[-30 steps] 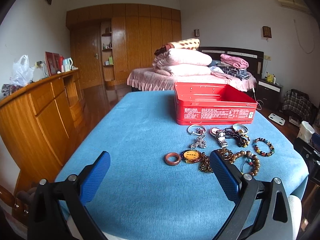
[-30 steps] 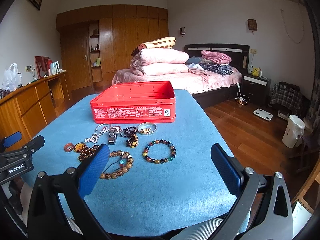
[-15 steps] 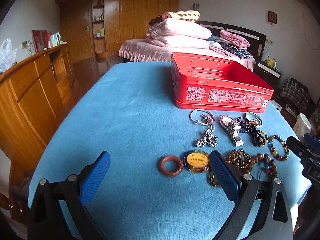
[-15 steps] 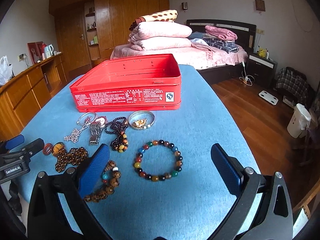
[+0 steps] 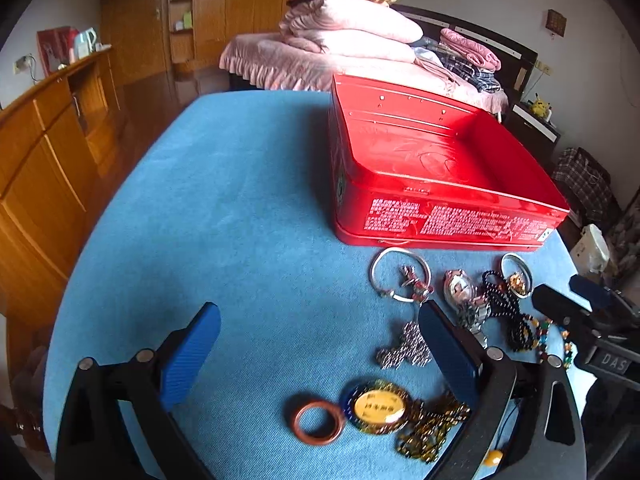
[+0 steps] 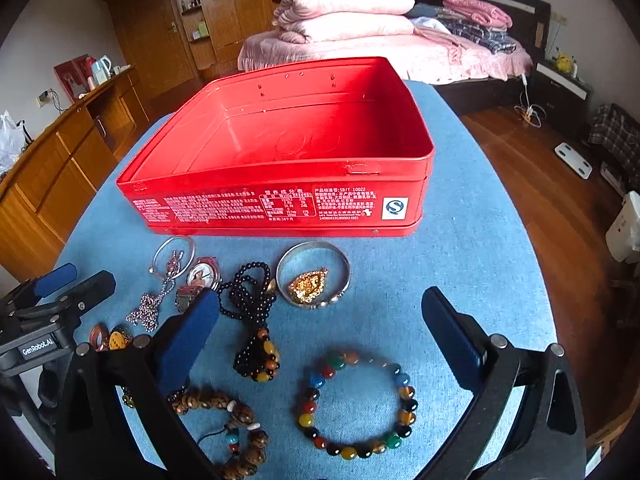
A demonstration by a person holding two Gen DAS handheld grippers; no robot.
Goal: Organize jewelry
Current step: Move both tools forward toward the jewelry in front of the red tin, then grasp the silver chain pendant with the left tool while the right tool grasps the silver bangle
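An open, empty red tin (image 5: 436, 168) (image 6: 280, 160) stands on the blue table. Jewelry lies in front of it. In the left wrist view: a brown ring (image 5: 318, 422), a gold medallion (image 5: 378, 407), a silver chain (image 5: 406, 347), a silver bangle (image 5: 399, 274). In the right wrist view: a multicoloured bead bracelet (image 6: 358, 402), a silver bangle with a gold pendant (image 6: 314, 274), dark beads (image 6: 252, 312), a wooden bead bracelet (image 6: 236, 432), a watch (image 6: 200, 280). My left gripper (image 5: 320, 354) is open above the ring and medallion. My right gripper (image 6: 320, 338) is open above the multicoloured bracelet.
The blue cloth table (image 5: 224, 208) drops off at its edges. A wooden sideboard (image 5: 44, 152) stands to the left. A bed with folded pink quilts (image 6: 344, 12) lies behind the table. Wooden floor (image 6: 552, 184) is to the right.
Both grippers have moved forward and down toward the jewelry; the tin and pieces look larger and nearer. Both stay open and empty.
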